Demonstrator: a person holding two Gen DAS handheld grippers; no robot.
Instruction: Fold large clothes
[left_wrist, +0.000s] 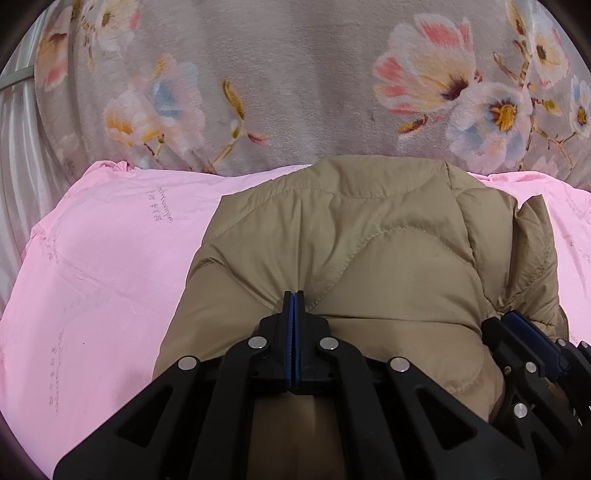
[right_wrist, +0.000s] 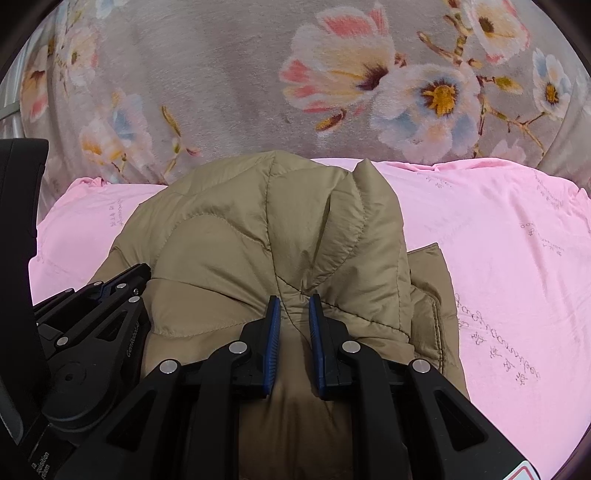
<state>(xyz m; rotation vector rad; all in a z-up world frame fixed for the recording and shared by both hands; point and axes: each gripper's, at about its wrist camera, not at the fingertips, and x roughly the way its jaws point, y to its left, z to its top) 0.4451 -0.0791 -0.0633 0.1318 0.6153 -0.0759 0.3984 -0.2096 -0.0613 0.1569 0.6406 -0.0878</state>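
Note:
A tan quilted jacket (left_wrist: 351, 240) lies bunched and folded on a pink sheet (left_wrist: 92, 258). In the left wrist view my left gripper (left_wrist: 293, 295) has its blue pads pressed together, and the jacket's fabric puckers into their tips at its near edge. In the right wrist view my right gripper (right_wrist: 294, 301) pinches a raised fold of the jacket (right_wrist: 240, 229) between its pads, a narrow gap filled by fabric. The two grippers sit side by side: the right gripper (left_wrist: 517, 321) shows at the jacket's right side, the left gripper (right_wrist: 122, 284) at its left.
A grey plush blanket (left_wrist: 295, 74) printed with large pink, white and blue flowers covers the surface beyond the pink sheet (right_wrist: 498, 240). Pale striped fabric (left_wrist: 22, 166) shows at the far left edge. Pink sheet spreads to both sides of the jacket.

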